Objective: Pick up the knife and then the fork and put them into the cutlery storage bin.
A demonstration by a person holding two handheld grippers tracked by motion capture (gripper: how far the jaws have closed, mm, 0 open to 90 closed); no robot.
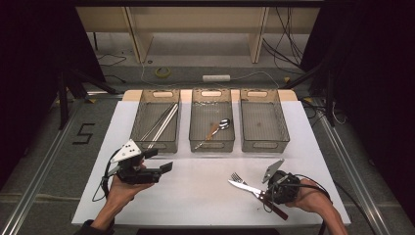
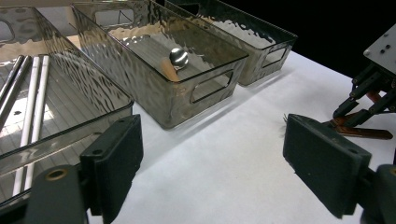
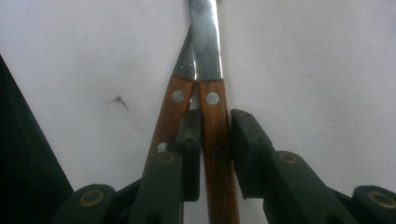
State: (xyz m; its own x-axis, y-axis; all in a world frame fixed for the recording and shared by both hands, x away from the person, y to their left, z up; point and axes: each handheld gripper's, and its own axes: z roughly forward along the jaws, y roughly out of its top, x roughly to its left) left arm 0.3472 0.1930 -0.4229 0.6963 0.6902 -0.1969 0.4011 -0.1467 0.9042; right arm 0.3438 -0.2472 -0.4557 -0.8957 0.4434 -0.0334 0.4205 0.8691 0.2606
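Knife [image 3: 215,135] handle sits between right gripper's [image 3: 212,140] fingers, seemingly pinched.

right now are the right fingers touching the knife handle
Cannot tell. In the right gripper view the fingers flank the knife handle; one looks against it, the other shows a narrow gap.

Open white table [image 1: 195,191] in front of the middle bin [image 1: 211,126], knife [image 1: 247,187] and fork [image 1: 238,178] at its right
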